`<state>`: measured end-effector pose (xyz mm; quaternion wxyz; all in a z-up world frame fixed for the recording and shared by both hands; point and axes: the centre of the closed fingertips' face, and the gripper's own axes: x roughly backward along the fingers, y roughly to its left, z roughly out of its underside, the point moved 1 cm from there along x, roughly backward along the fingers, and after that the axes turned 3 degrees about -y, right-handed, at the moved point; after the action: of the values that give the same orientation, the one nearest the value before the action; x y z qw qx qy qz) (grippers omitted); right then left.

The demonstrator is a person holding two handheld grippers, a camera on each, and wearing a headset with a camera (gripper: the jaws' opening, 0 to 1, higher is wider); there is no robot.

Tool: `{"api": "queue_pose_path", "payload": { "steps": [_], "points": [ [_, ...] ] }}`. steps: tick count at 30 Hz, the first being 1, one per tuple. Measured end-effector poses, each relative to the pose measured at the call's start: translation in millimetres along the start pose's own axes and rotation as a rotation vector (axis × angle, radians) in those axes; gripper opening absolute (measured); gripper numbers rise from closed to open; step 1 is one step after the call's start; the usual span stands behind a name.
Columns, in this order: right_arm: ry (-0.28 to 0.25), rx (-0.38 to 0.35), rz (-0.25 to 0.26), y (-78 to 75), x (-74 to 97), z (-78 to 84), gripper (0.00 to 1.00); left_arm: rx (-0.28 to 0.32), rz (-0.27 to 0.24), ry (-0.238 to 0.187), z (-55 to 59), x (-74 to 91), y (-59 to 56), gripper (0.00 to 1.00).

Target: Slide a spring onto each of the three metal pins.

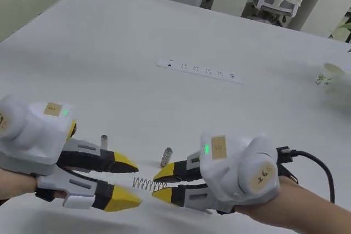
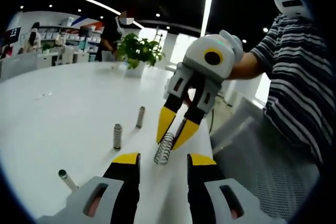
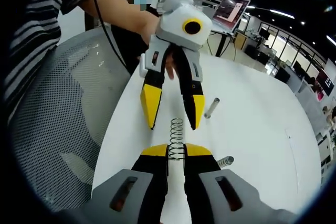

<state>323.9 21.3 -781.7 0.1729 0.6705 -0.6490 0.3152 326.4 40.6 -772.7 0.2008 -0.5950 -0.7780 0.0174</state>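
Loose spring: one, lying lengthwise between the two grippers at the near edge of the white table. Its right end is clamped between the yellow tips of the right gripper, whose jaws stand narrow, closed onto the coil. Its free left end reaches the mouth of the left gripper and sits in the gap without touching either tip. The left gripper's jaws stand wide apart and hold nothing. Whether the coil rests on the table surface cannot be told.

Pose: the grippers face each other tip to tip, both low over the table and roughly level. The left comes in from the left, the right from the right. A bare forearm runs back from the right gripper, with a black cable looping beside it.

Pins, counted in the left gripper view: three, all upright.
- The bare pin stands just beyond the left gripper.
- The sprung pin carries a coil around it and stands just beyond the right gripper's tips.
- The third pin stands farther right. It is too small to tell whether it carries a spring.

Springs counted: two, one clamped and one seated.

Farther out, a white power strip lies mid-table. A paper cup stands at the far right.
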Motion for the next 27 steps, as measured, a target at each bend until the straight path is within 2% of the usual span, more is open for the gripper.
{"api": "queue_pose_path", "payload": {
  "steps": [6,18,27],
  "points": [
    [-0.016,-0.005,0.001,-0.9,2.2,-2.5,0.07,-0.011,0.010,-0.018,-4.4,-6.9,0.5,0.21],
    [-0.036,-0.004,0.001,-1.9,5.7,-6.5,0.07,-0.025,0.027,-0.022,-4.9,-9.2,-0.8,0.04],
    [-0.048,-0.015,0.002,-2.6,7.9,-8.1,0.07,-0.046,0.028,-0.031,-9.0,-9.3,-1.0,0.04]
  ]
}}
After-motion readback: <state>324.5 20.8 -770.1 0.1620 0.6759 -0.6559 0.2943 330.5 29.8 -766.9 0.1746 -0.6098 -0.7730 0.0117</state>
